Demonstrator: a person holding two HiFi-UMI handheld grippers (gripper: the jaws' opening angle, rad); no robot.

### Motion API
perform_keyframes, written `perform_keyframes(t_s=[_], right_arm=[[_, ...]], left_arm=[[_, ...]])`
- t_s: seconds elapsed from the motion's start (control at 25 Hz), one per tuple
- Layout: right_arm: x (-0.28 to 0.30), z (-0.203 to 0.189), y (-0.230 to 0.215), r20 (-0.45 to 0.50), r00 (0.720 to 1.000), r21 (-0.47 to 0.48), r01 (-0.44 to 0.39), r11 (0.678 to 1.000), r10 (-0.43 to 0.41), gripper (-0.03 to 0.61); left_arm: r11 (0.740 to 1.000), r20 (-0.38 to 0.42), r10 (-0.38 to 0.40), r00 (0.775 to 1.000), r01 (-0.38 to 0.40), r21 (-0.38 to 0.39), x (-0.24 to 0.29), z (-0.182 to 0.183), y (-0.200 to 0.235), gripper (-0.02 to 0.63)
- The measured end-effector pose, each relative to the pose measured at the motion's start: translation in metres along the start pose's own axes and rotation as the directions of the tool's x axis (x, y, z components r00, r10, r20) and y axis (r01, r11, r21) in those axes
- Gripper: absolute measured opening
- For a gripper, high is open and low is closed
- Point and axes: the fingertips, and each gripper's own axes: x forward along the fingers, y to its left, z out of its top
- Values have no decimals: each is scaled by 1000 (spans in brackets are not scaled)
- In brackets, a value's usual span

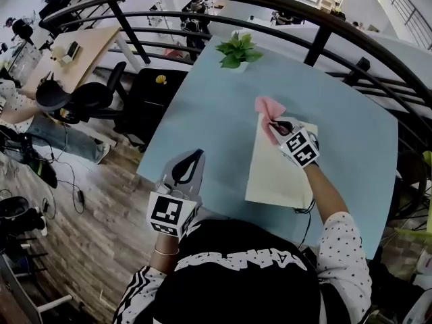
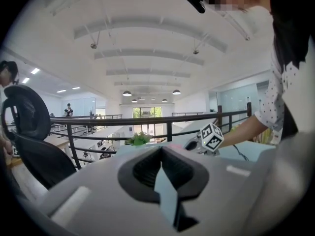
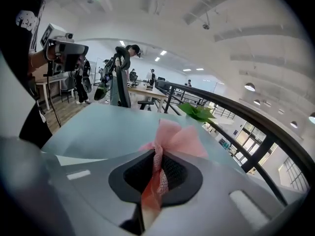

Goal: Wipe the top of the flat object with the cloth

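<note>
Pink cloth (image 1: pixel 269 109), pinched in the right gripper (image 1: pixel 279 126), may drag the unheld flat object (image 1: pixel 277 171) across the table (image 1: pixel 202 100); the left gripper (image 1: pixel 191 164) sits closed and empty.

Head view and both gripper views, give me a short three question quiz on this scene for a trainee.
1. True or false: the pink cloth is pinched in the right hand-held gripper.
2. Multiple choice: seen from the person, the cloth sits at which part of the cream flat board? A) its far end. B) its near end. C) its middle.
3. Short answer: what green thing stands at the far edge of the table?

Key
1. True.
2. A.
3. A potted plant.
</note>
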Motion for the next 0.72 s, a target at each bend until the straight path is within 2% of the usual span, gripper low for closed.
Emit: perform_keyframes(t_s=[0.28,0.72], right_arm=[[35,-25,-9,-126,992,-48,-11,999,5,24],[38,-29,5,-174,985,-103,-31,994,13,11]], left_arm=[[1000,-6,24,1000,-24,-12,5,-3,19,0],[1000,-11,10,1000,-10,-17,7,-6,21,0]])
